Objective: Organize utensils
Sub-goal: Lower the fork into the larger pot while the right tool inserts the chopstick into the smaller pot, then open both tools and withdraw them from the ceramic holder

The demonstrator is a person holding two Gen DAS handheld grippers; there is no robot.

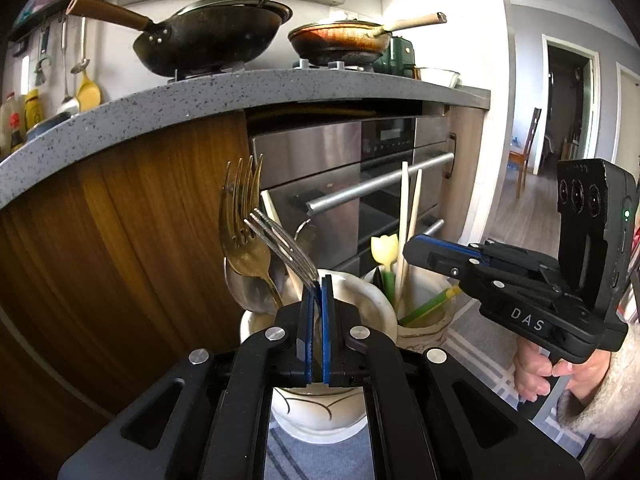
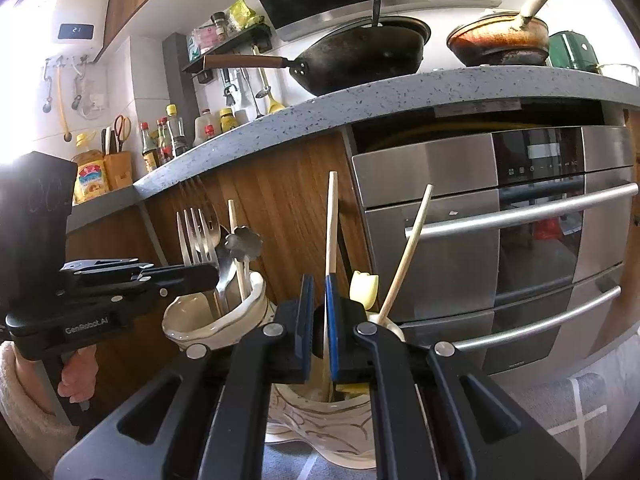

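Left gripper [image 1: 319,280] clamped on silver fork [image 1: 280,240] above left cup [image 1: 360,292]; right gripper [image 2: 319,280] pinching chopstick [image 2: 331,224] in right cup [image 2: 320,420].

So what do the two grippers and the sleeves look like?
Both grippers are black, with blue pads on flat fingers and silver rivets. The right gripper is lettered DAS and shows a green light; the left gripper reads GenRobot.AI. The sleeves are fuzzy and cream.

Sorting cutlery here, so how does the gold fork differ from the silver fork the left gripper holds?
The gold fork is brass-coloured and stands in the white ceramic cup; the silver fork is steel-grey, tilted, and clamped in the left gripper. Both point tines up.
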